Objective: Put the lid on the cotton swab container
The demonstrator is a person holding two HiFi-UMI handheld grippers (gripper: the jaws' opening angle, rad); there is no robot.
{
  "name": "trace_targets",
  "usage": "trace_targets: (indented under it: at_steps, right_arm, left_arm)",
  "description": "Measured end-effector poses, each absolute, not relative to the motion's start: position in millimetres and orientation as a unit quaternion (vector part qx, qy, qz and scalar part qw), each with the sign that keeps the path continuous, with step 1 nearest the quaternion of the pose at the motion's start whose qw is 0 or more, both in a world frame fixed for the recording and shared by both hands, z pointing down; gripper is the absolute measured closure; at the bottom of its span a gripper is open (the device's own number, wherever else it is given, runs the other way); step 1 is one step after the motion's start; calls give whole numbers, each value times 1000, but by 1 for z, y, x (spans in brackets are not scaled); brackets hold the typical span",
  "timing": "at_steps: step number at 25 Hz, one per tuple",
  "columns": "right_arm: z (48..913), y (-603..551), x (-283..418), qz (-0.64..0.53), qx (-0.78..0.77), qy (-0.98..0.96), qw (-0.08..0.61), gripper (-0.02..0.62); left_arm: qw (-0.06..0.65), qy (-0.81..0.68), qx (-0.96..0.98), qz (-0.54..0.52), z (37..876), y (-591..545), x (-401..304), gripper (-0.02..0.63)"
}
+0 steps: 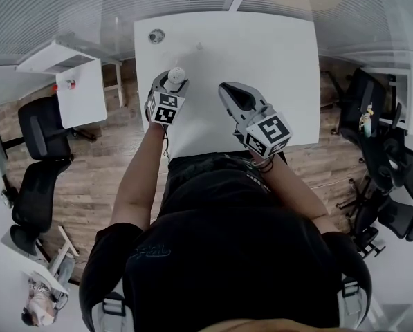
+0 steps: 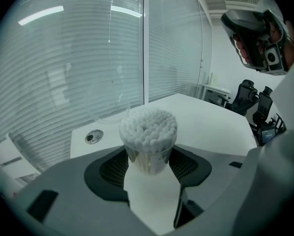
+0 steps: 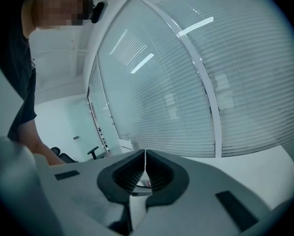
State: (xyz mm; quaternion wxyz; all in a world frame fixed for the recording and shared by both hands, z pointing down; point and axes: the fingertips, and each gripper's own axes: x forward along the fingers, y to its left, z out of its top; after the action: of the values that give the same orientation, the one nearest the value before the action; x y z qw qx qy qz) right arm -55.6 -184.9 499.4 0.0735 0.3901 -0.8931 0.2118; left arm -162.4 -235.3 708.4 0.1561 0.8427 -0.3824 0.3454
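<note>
While the container (image 1: 177,72) stands uncapped, the head view shows the left tongs (image 1: 173,81) gripping it over the desk (image 1: 261,47), and the right tongs (image 1: 228,88) are closed. Left gripper view: swabs (image 2: 148,127) exposed (container print unreadable). Right gripper view: jaws together, no lid clearly held. Next, I judge, the lid must be fetched and aligned.

shirt (image 1: 220,254): black, short-sleeved | left gripper (image 1: 176,77), right gripper (image 1: 228,90): grey | cubes (image 1: 163,108): black-white markers
</note>
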Motion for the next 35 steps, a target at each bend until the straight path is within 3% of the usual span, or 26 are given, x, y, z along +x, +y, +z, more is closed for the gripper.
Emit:
trace_targets:
  at_steps: [19, 35]
  right_arm:
    - [474, -139, -110, 188, 354, -913, 77, 569]
    - [436, -112, -78, 156, 334, -928, 53, 568]
  left_arm:
    - [151, -344, 867, 327, 609, -181, -168, 337]
    - [152, -288, 895, 305, 536, -115, -117, 337]
